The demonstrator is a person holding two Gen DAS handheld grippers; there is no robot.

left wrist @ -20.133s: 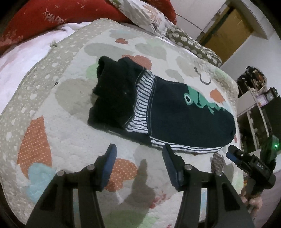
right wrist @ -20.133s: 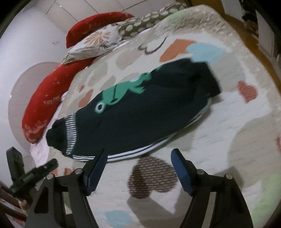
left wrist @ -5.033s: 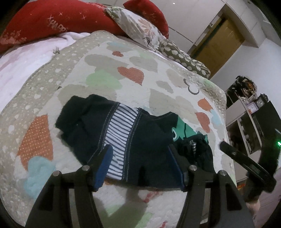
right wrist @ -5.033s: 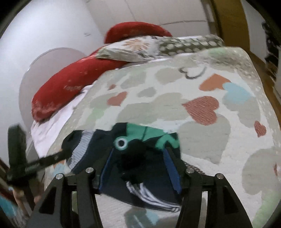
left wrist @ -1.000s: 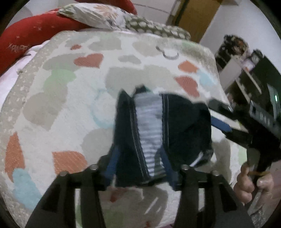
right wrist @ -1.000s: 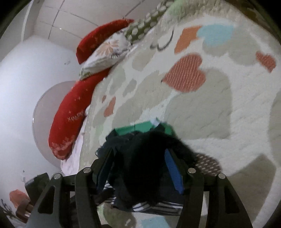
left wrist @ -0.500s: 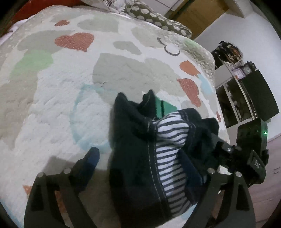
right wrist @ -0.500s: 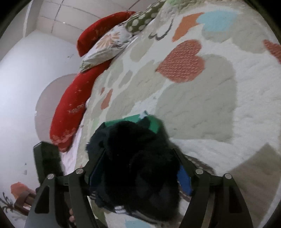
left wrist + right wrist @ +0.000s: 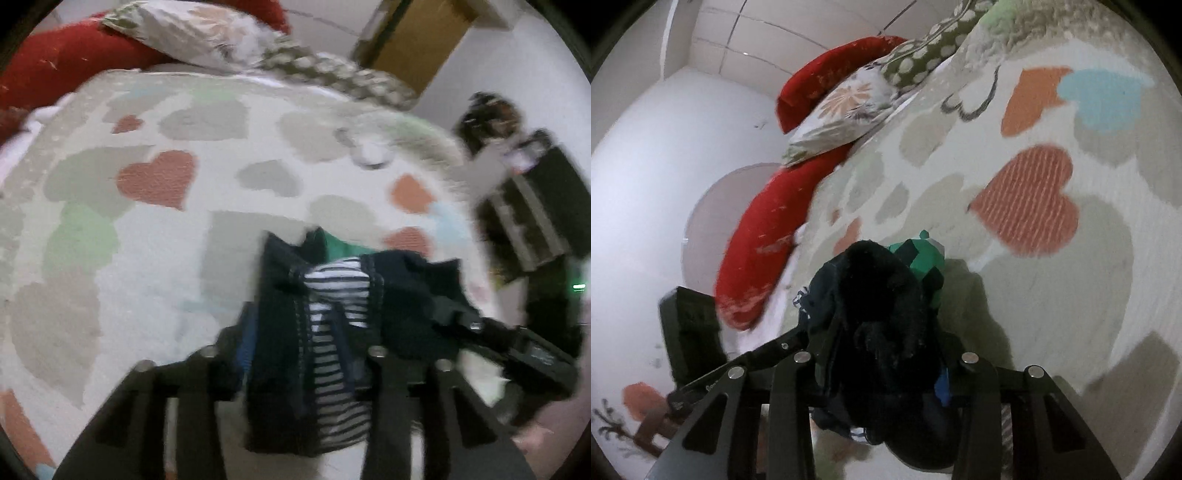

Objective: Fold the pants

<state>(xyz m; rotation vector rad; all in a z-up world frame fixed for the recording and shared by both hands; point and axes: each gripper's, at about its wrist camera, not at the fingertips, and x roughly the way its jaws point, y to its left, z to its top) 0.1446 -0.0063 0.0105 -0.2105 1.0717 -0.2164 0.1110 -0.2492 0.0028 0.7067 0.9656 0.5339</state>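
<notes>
1. The left gripper [image 9: 295,343] has its jaws clamped on the bunched pants [image 9: 325,332], one dark bundle (striped waistband showing) held over the near right of the bed [image 9: 155,258].
2. The right gripper [image 9: 875,354] grips the same pants [image 9: 882,317], jaws closed on the dark fabric.
3. Two red pillows [image 9: 768,229] lie far left.

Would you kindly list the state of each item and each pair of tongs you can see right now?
pants: bunched into a bundle, lifted off the heart quilt, held from both ends.
left tongs: shut on the pants' striped part.
right tongs: shut on the pants' dark end.
heart quilt: spread flat over the bed.
pillows: piled at the quilt's far end.
</notes>
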